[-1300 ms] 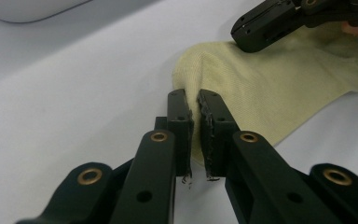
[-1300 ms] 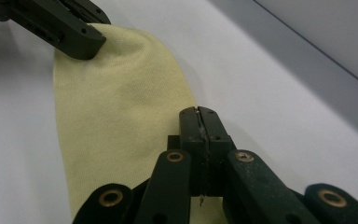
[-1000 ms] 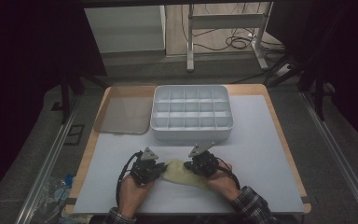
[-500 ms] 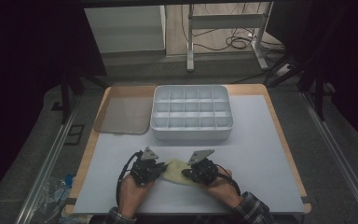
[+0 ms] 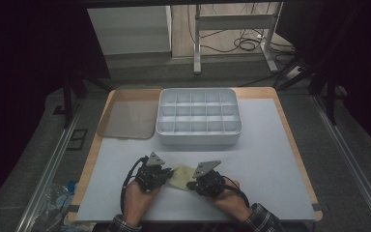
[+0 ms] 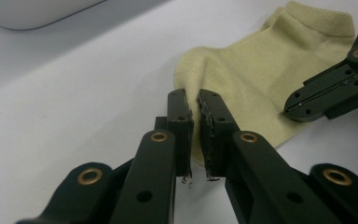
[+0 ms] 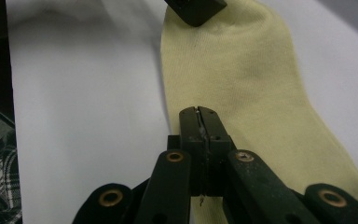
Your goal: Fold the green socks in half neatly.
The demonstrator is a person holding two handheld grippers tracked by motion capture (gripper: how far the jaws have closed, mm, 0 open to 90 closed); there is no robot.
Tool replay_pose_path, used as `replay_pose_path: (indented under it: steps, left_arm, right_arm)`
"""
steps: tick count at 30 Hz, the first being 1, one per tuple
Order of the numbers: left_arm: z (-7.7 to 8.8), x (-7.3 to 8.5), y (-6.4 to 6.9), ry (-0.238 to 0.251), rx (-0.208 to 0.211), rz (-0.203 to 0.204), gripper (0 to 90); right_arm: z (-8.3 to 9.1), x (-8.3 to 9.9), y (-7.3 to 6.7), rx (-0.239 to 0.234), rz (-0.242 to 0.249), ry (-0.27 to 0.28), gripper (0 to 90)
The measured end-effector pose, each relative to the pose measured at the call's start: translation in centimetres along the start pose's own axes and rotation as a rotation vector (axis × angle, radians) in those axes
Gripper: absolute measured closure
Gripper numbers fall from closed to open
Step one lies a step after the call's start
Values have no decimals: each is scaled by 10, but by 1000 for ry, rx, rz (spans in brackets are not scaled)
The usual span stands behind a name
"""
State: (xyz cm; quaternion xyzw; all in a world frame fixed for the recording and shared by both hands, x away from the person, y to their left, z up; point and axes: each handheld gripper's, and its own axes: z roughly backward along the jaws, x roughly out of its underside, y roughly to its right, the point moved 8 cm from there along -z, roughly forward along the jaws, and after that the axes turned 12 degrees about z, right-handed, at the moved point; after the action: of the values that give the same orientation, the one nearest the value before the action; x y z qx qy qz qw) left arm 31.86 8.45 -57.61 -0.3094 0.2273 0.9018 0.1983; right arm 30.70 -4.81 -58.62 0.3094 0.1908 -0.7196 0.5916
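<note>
Sock (image 5: 181,174), pale yellow, lies flat near the 6 o'clock edge of the worktop (image 5: 270,145), between the two tools. The left tool (image 6: 194,109) pinches a raised fold of its fabric; the right tool (image 7: 199,122) is clamped shut on the sock's edge. Gripped at both ends like this, the sock can probably be stretched or folded. At 12 o'clock from it sits a white divided tray (image 5: 199,116), likely the sock's destination, with a grey lid (image 5: 126,118) at 9 o'clock of that. Beyond the white worktop the room is dark, with a metal frame and cables on the floor.
</note>
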Motion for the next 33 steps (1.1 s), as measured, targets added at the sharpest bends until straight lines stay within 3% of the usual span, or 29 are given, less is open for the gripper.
replay_pose_path:
  steps: [6, 11, 15, 19, 25, 33]
  left_arm:
    - [1, -1, 1, 3, 3, 0, 836]
    - [2, -2, 1, 3, 6, 2, 836]
    - [4, -3, 2, 5, 12, 2, 836]
    - [5, -5, 4, 7, 13, -2, 836]
    - [5, -10, 9, 9, 21, -18, 836]
    - [6, -17, 18, 15, 41, -35, 835]
  right_arm:
    - [-1, 0, 0, 2, 6, -10, 897]
    - [0, 0, 2, -15, -28, -3, 893]
    - [10, -4, 12, 14, -56, 37, 876]
    - [27, -3, 29, 73, -68, 49, 854]
    - [47, 8, 50, 146, -91, 50, 802]
    - [55, 26, 62, 203, -110, 32, 697]
